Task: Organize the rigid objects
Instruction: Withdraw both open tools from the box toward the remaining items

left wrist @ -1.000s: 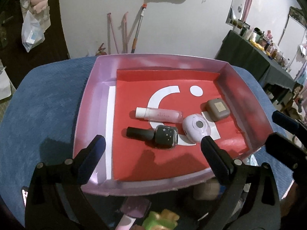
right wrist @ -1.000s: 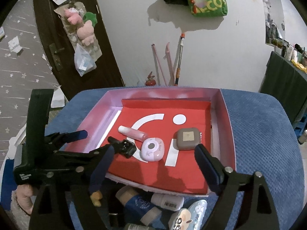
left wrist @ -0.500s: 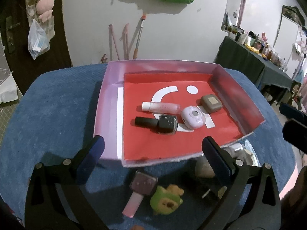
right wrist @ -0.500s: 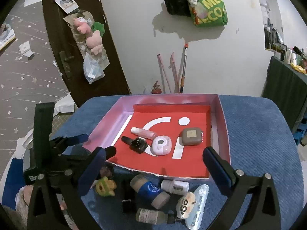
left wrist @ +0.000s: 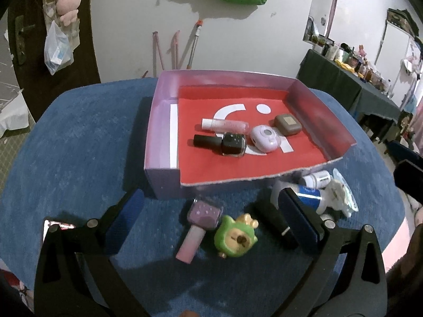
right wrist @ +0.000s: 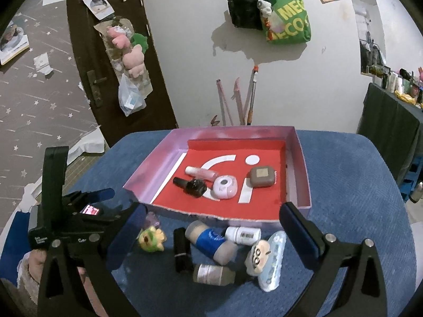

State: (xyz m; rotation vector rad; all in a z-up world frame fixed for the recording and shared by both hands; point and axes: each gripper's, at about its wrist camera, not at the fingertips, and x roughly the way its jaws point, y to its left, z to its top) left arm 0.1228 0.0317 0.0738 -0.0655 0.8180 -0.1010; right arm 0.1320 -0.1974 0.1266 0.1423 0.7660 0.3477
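Box (left wrist: 161, 121), pink walls, red liner, sits on the blue desk (left wrist: 79, 137). Inside, mid-floor: black polish bottle (left wrist: 220, 142) lying flat, pink tube (left wrist: 224, 124) just behind it, lilac case (left wrist: 265, 138) touching the bottle's right end, brown case (left wrist: 287, 124) near the right wall. Outside, along the box's near edge: purple polish bottle (left wrist: 198, 224), green toy (left wrist: 235, 236) beside it, black lipstick (right wrist: 182, 248), blue-label bottle (right wrist: 211, 240), white bottle (right wrist: 243, 234), brown bottle (right wrist: 213, 274), cartoon pouch (right wrist: 267, 259). Left tongs (left wrist: 211, 219) released, jaws wide, low over the purple bottle and toy, grasping nothing. Right tongs (right wrist: 211, 235) likewise released, above the pile.
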